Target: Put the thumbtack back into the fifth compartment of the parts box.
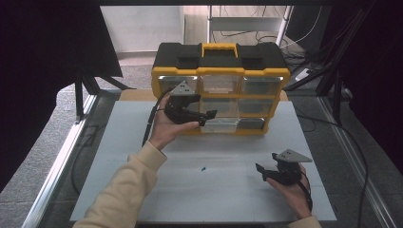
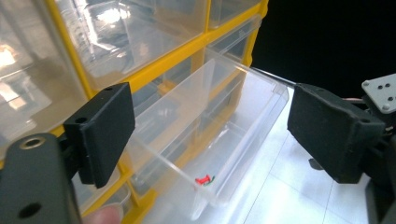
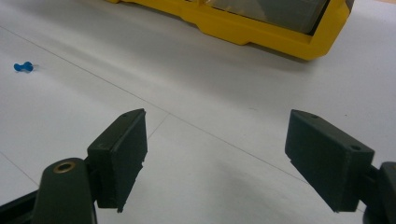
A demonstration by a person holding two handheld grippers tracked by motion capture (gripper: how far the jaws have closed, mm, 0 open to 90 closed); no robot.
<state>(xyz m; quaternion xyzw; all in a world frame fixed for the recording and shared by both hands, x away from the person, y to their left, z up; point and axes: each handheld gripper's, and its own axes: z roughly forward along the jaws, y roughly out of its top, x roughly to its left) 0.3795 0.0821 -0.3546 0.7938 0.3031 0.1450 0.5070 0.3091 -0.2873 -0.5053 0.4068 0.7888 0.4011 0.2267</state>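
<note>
While the left gripper (image 1: 205, 117) hovers at the pulled-out clear drawer (image 2: 205, 140) in the bottom row of the yellow organizer case (image 1: 219, 90) at the bench's far edge, its jaws stand wide apart, nothing between them. A red pushpin (image 2: 203, 179) lies inside the drawer. Right gripper (image 1: 264, 167), jaws apart and empty, rests near the front right corner. A blue pushpin (image 1: 203, 168) lies mid-bench. Other drawers' contents are unreadable.

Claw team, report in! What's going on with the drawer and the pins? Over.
Left claw open above pulled-out clear drawer. Red pin lies inside. Right claw open, empty, over table. Blue pin loose, nothing blocking it.
</note>
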